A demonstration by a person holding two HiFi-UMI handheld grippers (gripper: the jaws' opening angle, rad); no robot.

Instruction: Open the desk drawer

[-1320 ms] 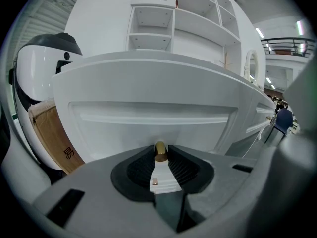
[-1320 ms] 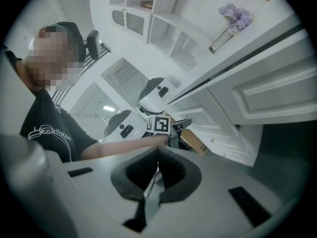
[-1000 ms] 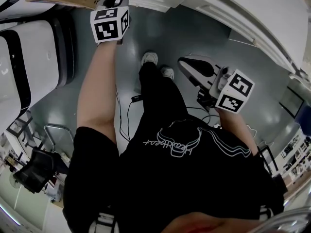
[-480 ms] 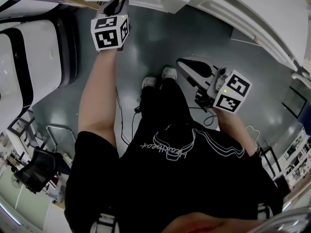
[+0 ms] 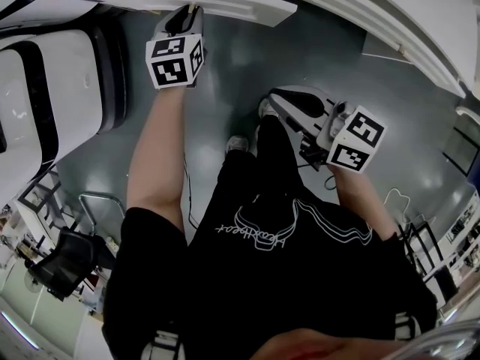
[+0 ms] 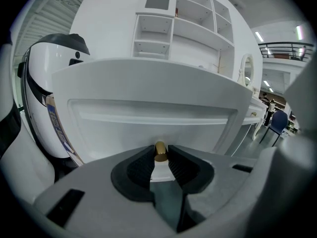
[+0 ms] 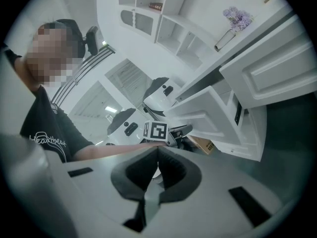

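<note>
Quick status from my end: the drawer [image 5: 217,2] looks partway out imo. In the head view its white front sticks out past the edge of the desk [image 5: 375,17], over the floor. So I'd call the grab done and the pull not finished. No cam sees inside the drawer or its rails, so idk how much travel is left. The left gripper [image 6: 159,155] is doing the work. Its jaws are set narrow, w/ the pads pinched on the little brass knob [image 6: 160,150], one pad each side. The knob sits right at the tips, not deep between them. The drawer front fills the left gripper view straight ahead and faces the cam pretty squarely, w/ the knob about mid-width, so the pull line looks straight to me. The right gripper [image 7: 157,155] is idle, jaws closed tip to tip w/ nothing between them. It's held off to my right, well apart from the drawer. What's left afaict: draw the knob further toward me till the drawer is open enough, then let go. Only worry is the shallow grip. The knob's small and smooth-looking, so it could slip out if I yank.
</note>
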